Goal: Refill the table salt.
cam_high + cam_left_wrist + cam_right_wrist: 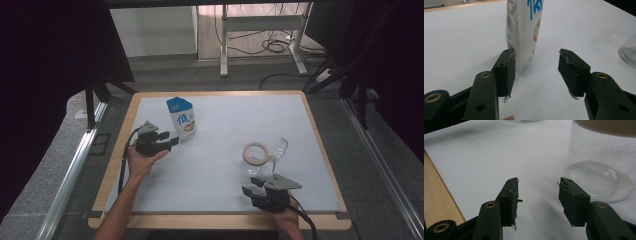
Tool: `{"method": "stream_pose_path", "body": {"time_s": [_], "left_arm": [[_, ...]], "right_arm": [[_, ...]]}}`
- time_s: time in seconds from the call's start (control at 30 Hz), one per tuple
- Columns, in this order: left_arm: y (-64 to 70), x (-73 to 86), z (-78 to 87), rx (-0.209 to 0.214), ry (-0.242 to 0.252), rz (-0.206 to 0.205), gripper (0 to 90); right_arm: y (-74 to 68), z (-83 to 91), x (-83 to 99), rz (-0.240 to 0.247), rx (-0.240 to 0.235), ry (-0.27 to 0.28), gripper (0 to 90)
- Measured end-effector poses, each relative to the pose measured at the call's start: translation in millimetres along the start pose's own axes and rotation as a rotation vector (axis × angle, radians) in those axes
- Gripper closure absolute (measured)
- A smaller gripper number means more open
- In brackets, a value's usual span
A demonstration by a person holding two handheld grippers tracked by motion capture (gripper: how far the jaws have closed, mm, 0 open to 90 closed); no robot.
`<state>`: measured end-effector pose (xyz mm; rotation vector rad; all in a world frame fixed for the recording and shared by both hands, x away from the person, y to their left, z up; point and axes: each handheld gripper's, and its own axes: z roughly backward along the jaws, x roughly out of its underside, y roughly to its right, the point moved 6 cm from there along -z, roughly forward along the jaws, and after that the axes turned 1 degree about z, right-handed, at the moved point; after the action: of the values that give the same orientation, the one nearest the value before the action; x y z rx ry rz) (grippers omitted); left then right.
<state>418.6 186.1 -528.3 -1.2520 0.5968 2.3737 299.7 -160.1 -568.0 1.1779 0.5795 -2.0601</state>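
Milk pouch (182, 119) and glass jar (255, 159) stand well apart, open mat (220, 140) between.

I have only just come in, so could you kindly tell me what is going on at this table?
A person at a white-topped table holds a two-jaw gripper in each hand. The left gripper is open, its jaws either side of the foot of a standing white and blue carton-style pouch, not yet closed on it. The right gripper is also open, just short of a clear glass jar with a tan ring at its mouth, beside which a clear wine glass lies on its side.
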Motion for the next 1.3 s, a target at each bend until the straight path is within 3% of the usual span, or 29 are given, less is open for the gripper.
{"method": "stream_pose_path", "body": {"time_s": [0.27, 0.37, 0.7, 0.87, 1.07, 1.3], "left_arm": [[-7.4, -16.3, -8.9, 0.005, 0.011, 0.009, 49.0], [-9.0, -24.6, -12.2, -0.002, 0.020, -0.007, 49.7], [-12.5, -50.6, -20.1, -0.007, 0.075, -0.015, 55.5], [-12.2, -59.5, -24.9, 0.003, 0.087, -0.017, 62.6], [-11.0, -62.5, -27.8, 0.029, 0.093, -0.023, 82.3], [-10.3, -61.8, -28.1, 0.027, 0.091, -0.052, 89.4]], "right_arm": [[-0.4, -0.6, 0.5, -0.002, -0.002, 0.001, 50.1], [-0.2, -0.6, 0.7, -0.001, -0.001, -0.001, 50.1], [0.9, -0.6, 1.9, -0.001, 0.002, -0.006, 49.8], [1.5, -0.6, 2.1, -0.001, 0.005, -0.006, 49.5], [2.2, -0.5, 2.5, -0.001, 0.008, -0.007, 49.1], [2.7, -1.4, 3.3, 0.000, 0.009, -0.008, 48.7]]}}
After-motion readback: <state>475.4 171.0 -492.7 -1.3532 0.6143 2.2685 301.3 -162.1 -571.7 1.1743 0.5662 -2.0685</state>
